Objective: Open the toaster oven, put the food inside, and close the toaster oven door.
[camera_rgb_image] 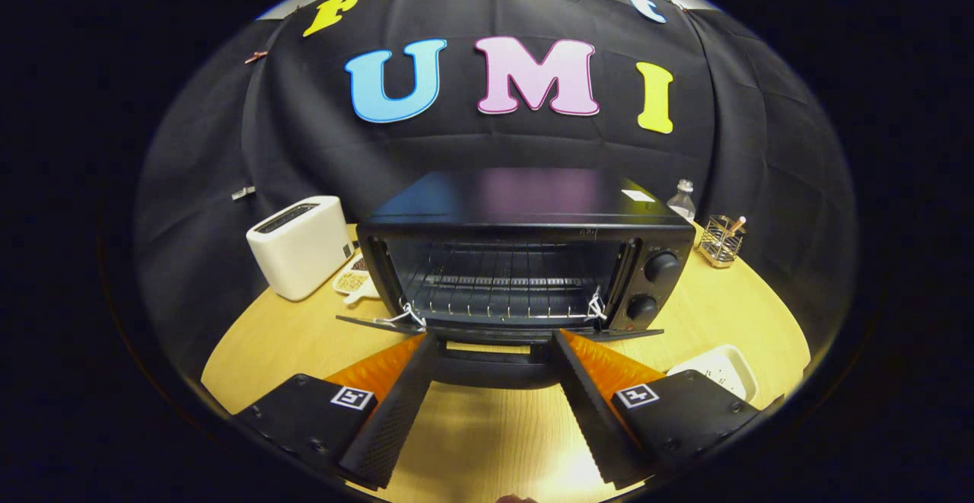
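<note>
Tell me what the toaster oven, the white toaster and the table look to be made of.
Toaster oven: black painted metal, likely; its top mirrors the wall. White toaster: matte plastic, apparently. Table: pale wood or laminate, faintly grained. The gripper is open, fingers at the lowered door's handle.

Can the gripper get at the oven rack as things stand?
Probably yes: the toaster oven door lies folded down, the rack is exposed, and the open gripper sits just before it, fingers apart.
</note>
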Motion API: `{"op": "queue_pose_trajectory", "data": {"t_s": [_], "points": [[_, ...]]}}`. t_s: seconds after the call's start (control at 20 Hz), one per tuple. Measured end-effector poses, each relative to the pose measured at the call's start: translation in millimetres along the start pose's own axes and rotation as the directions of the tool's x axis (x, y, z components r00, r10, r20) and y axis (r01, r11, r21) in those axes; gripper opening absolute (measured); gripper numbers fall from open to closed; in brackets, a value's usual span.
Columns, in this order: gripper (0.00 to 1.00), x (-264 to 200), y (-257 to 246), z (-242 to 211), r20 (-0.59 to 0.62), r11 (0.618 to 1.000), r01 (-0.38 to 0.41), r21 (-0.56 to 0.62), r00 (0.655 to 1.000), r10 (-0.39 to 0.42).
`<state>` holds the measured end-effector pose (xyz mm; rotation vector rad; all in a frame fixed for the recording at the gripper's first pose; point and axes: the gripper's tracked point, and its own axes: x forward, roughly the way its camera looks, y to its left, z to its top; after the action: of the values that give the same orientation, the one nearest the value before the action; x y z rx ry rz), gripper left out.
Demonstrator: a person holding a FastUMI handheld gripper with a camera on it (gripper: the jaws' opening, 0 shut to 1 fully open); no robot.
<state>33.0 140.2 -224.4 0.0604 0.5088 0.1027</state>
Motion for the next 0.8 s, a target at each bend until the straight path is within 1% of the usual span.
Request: {"op": "queue_pose_trajectory", "data": {"t_s": [0.15,0.3,0.4,0.5,0.6,0.7,0.8], "points": [[0.99,-6,0,-24,-0.044,0.999,-0.032,0.001,0.999,0.032],[0.99,-9,-1,-57,-0.131,0.998,-0.055,0.018,0.990,0.057],[0.99,-10,-6,-72,-0.158,0.998,-0.059,-0.010,0.986,0.057],[0.99,-15,-14,-75,-0.158,0.998,-0.063,-0.029,0.986,0.058],[0.99,-24,-28,-70,-0.160,0.998,-0.068,-0.015,0.985,0.065],[0.99,-36,-50,-58,-0.154,0.997,-0.072,0.006,0.985,0.072],[0.99,-51,-82,-45,-0.154,0.997,-0.075,0.006,0.985,0.075]]}}
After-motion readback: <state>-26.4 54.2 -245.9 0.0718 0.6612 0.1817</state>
